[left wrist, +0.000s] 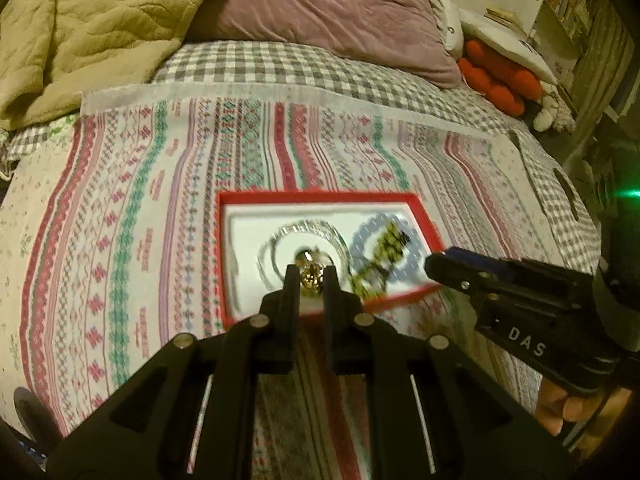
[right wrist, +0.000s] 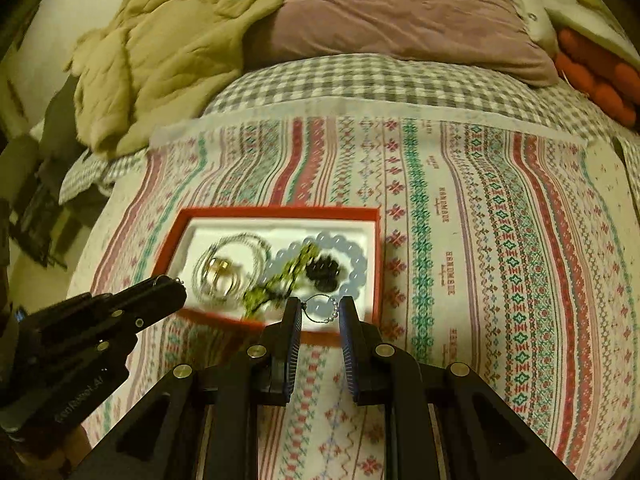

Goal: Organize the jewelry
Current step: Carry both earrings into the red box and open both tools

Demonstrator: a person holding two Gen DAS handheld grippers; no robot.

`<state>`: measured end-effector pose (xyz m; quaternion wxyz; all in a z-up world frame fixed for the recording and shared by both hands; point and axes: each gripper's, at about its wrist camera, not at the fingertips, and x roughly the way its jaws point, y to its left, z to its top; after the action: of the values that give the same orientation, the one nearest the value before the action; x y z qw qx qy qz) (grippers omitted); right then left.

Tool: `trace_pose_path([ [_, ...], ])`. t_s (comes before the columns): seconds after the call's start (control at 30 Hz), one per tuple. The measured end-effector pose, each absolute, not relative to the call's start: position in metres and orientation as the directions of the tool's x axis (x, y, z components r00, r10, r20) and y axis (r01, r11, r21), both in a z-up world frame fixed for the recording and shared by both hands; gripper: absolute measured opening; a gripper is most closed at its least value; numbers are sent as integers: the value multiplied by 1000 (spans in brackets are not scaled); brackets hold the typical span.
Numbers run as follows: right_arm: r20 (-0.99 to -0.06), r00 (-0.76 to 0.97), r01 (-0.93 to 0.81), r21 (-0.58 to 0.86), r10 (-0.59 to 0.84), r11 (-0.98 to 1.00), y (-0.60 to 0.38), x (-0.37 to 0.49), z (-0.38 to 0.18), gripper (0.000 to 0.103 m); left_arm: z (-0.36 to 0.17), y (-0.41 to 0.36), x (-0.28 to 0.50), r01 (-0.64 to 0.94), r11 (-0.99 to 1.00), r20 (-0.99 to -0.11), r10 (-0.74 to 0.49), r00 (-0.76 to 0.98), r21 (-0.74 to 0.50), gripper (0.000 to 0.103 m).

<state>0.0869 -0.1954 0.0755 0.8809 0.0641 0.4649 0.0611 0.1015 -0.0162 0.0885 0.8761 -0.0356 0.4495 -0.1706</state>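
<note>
A red box (right wrist: pixel 182 220) with a white lining lies on the patterned cloth. In it are a clear bead bracelet (right wrist: pixel 256 240), a gold piece (right wrist: pixel 220 270), a pale blue bead bracelet (right wrist: pixel 352 256), a green strand (right wrist: pixel 280 276) and a dark cluster (right wrist: pixel 324 272). My right gripper (right wrist: pixel 321 309) hangs over the box's near edge, shut on a thin wire hoop with small pearls (right wrist: pixel 332 309). My left gripper (left wrist: pixel 311 280) is over the box's near left, jaws close together. Tiny beads (right wrist: pixel 180 280) show at its tip, so it is shut on a small beaded piece. The gold piece (left wrist: pixel 310 278) shows in the gap behind.
The patterned cloth (left wrist: pixel 160 200) lies on a checked bedsheet (left wrist: pixel 260 64). A beige quilt (left wrist: pixel 80 32) and a mauve pillow (left wrist: pixel 332 12) lie at the far end, with red plush (left wrist: pixel 500 76) at the far right. A hand (left wrist: pixel 560 408) holds the right gripper (left wrist: pixel 440 268).
</note>
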Motion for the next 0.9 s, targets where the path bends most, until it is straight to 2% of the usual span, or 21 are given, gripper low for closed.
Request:
trace_pose_path([
  [0.63,-810,574,-40,113,116,993,-192,121,63,21,69,-12,136,206,961,-790,-270,550,-185,14],
  [0.7,-814,570,-47,107,115,993,-192,121,64,21,70,-13,135,209,963,-793,-261,550,-172,25],
  [0.83,-813,572,-50,98,109,994,-195,116,70,22,77,-11,131,198,968,-797,-241,553,-155,33],
  [0.9,-808,579,-51,95,107,994,-197,113,74,23,81,-8,128,190,970,-798,-235,555,-154,40],
])
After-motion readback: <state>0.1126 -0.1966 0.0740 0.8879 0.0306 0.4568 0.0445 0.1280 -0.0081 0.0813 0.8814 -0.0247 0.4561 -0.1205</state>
